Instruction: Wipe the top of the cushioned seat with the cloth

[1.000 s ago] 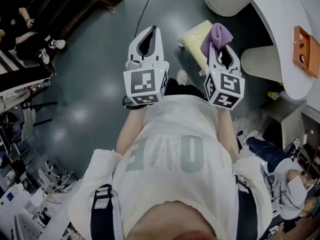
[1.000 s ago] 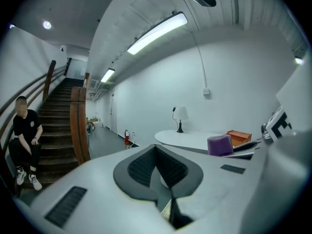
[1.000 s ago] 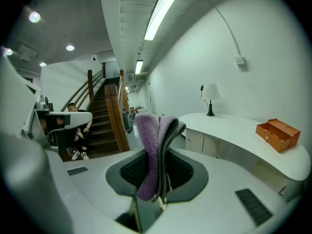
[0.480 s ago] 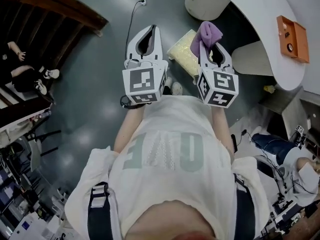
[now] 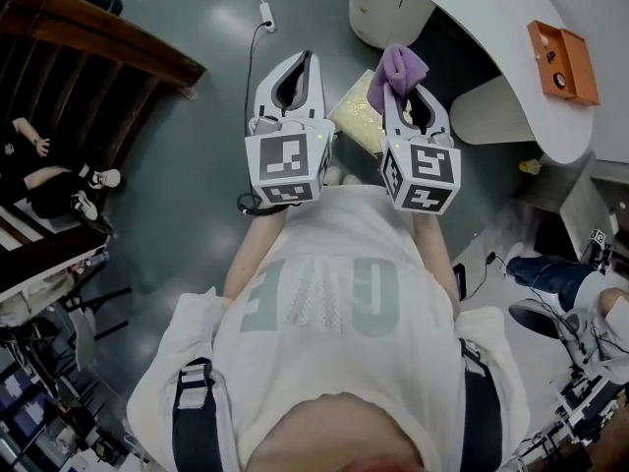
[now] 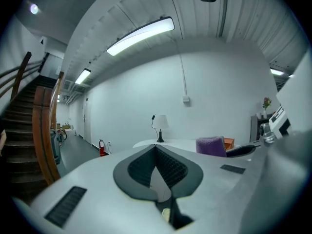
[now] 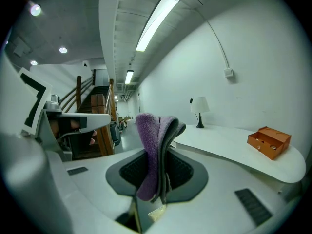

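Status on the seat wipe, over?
Left claw shut, empty. Right claw shut on purple cloth. Cushioned seat below, cloth off it. Nothing seen in the way.

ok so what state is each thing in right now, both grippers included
left gripper, shut, empty
right gripper, shut on purple terry cloth
purple terry cloth, folded, sticking up from the gripper
pale yellow cushioned seat, on the floor, cloth not on it
orange box, open, on white desk

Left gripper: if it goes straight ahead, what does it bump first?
Probably the curved white desk with the small white-shaded lamp, beyond the left gripper's closed jaws, though depth is unclear.
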Action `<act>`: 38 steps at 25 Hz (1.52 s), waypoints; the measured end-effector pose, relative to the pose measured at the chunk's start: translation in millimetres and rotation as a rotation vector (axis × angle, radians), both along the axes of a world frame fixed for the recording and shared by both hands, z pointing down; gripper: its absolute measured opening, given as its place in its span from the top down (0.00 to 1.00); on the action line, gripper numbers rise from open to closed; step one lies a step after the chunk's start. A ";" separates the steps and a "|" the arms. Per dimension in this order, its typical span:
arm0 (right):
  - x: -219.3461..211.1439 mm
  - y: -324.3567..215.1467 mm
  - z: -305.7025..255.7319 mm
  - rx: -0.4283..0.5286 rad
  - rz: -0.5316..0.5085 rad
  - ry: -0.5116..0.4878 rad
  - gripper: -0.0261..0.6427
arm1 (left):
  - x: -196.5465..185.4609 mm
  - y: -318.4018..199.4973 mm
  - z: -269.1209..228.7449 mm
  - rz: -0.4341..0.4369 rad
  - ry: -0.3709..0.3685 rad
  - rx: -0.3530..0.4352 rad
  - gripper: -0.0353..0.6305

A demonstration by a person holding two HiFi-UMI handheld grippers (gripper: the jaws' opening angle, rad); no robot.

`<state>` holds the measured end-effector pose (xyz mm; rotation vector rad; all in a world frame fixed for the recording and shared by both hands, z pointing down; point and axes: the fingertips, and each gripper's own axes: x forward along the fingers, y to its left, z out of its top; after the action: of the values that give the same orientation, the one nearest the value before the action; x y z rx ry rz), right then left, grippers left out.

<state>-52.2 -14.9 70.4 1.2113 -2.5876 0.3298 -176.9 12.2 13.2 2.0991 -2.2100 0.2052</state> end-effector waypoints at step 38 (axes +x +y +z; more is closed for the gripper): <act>97.0 -64.4 246.0 -0.380 0.402 0.058 0.82 | 78.4 -132.9 261.1 0.384 -0.029 -0.354 0.94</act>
<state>44.8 -79.3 316.4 1.5496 -2.0857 0.8090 -98.5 -120.7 274.3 2.2893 -1.6096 0.6048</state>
